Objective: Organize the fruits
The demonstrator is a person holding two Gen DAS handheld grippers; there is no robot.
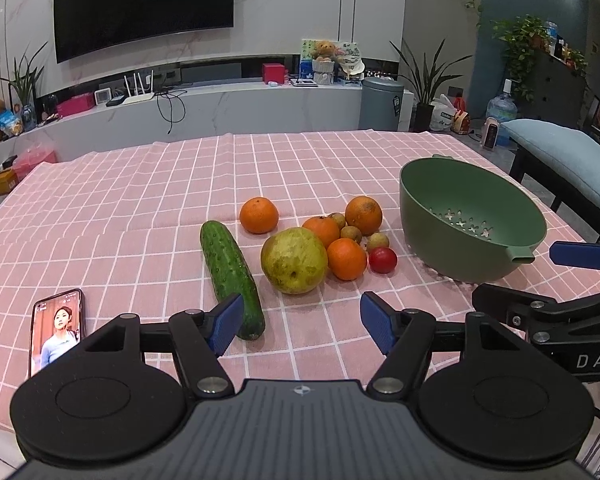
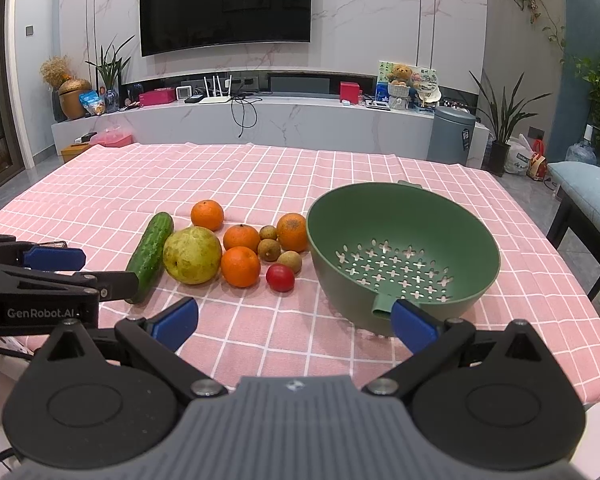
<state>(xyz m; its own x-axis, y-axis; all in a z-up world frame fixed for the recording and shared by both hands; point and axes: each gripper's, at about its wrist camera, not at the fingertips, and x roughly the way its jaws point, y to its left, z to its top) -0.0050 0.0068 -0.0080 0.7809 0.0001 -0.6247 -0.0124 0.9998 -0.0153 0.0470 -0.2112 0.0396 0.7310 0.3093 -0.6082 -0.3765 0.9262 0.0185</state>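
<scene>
Both claws, left claw and right claw, are wide open above the pink checked worktop, near the round green plastic strainer bowl and the long green cucumber.

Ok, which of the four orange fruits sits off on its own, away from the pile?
The round orange fruit farthest back, beyond the long green cucumber. The other three crowd together with the small brown fruits.

A phone with a lit screen lies flat near the counter's near left corner, on the pink checked cloth. Beyond the counter's far edge a black television hangs on the marble wall, above a long white ledge bearing a router, a red box and a teddy bear; a grey bin stands just right of the ledge
</scene>
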